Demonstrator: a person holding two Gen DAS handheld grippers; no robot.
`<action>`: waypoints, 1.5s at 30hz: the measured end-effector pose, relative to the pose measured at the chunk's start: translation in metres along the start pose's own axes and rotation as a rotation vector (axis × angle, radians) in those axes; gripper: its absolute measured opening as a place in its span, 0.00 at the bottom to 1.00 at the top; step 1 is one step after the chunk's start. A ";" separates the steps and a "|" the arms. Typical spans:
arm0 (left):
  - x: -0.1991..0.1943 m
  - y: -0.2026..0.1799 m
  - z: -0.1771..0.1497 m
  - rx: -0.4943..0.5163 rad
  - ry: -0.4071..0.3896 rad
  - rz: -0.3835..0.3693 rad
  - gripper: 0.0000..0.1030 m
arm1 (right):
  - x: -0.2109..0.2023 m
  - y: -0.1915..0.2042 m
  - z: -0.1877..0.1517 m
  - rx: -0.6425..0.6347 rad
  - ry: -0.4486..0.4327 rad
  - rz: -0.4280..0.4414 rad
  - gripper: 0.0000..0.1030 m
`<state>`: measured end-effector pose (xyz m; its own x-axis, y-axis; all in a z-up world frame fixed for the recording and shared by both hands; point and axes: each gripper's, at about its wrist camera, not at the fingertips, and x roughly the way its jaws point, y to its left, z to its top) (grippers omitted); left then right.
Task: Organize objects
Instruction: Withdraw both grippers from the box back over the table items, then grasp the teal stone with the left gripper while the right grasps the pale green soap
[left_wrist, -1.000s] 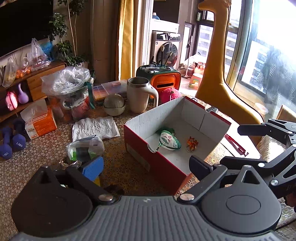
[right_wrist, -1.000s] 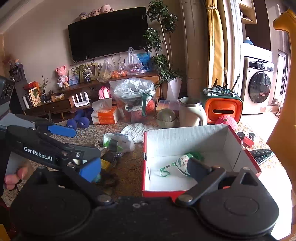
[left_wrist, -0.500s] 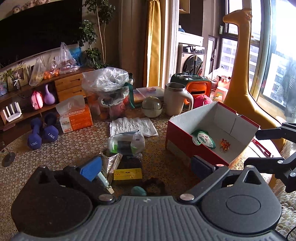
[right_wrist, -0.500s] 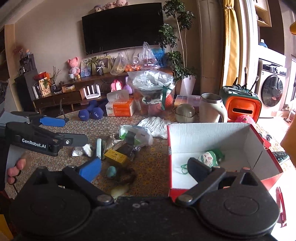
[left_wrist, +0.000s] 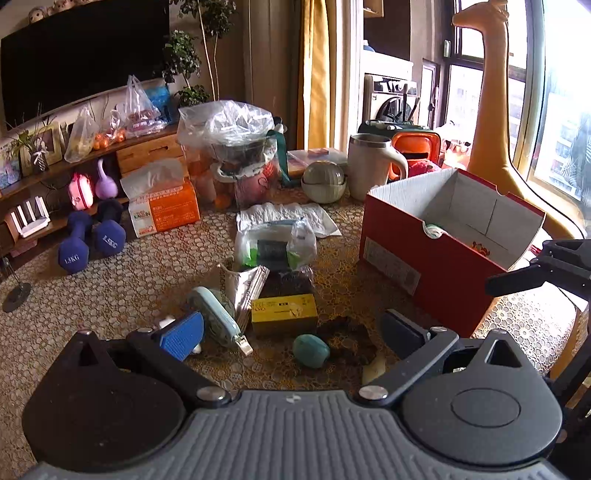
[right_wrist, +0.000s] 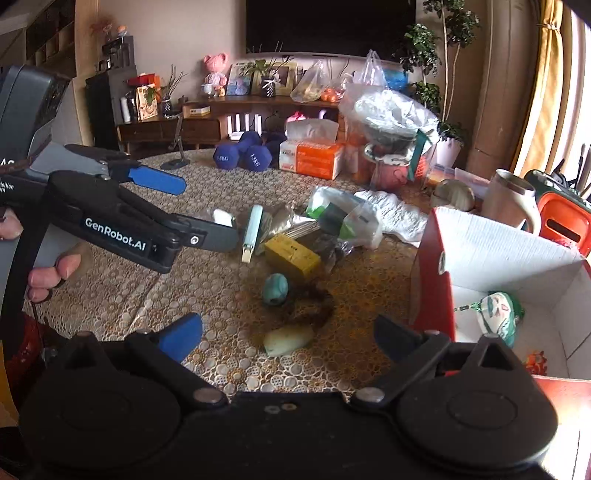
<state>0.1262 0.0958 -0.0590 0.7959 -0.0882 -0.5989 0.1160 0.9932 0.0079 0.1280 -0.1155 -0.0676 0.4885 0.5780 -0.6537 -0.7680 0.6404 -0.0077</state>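
A red cardboard box (left_wrist: 391, 258) with a white inside stands open on the right of the table. It holds a white-and-green pouch (right_wrist: 496, 321) and a small orange trinket (right_wrist: 535, 362). Left of the box lies a pile: a teal egg-shaped piece (left_wrist: 311, 350), a yellow box (left_wrist: 283, 314), a pale blue-green device (left_wrist: 218, 314), a dark hair tie (right_wrist: 314, 302), a pale oval piece (right_wrist: 288, 341) and a clear bag (left_wrist: 275, 249). My left gripper (left_wrist: 291, 334) hangs open just short of the teal piece. My right gripper (right_wrist: 290, 336) is open over the pale oval piece, holding nothing.
Behind the pile sit a tissue box (left_wrist: 164, 208), blue dumbbells (left_wrist: 90, 242), a big plastic bag over a bowl (left_wrist: 236, 147), a white cloth (left_wrist: 284, 218), a lidded bowl (left_wrist: 325, 179) and a steel mug (left_wrist: 369, 166). A hand (right_wrist: 48, 273) holds the left gripper (right_wrist: 210, 212).
Both views have swung left, from the inside of the red box to the pile of small items. Both grippers stay open and empty.
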 end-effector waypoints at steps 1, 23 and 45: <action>0.006 0.001 -0.004 -0.006 0.012 -0.008 1.00 | 0.005 0.000 -0.002 -0.004 0.010 0.012 0.95; 0.093 0.010 -0.032 -0.056 0.118 -0.042 0.87 | 0.097 -0.016 -0.022 -0.042 0.136 0.085 0.68; 0.106 0.007 -0.029 -0.101 0.177 -0.127 0.35 | 0.095 -0.017 -0.026 -0.033 0.133 0.089 0.49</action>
<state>0.1940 0.0954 -0.1452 0.6612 -0.2075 -0.7210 0.1416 0.9782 -0.1517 0.1765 -0.0847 -0.1492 0.3605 0.5579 -0.7475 -0.8200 0.5715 0.0311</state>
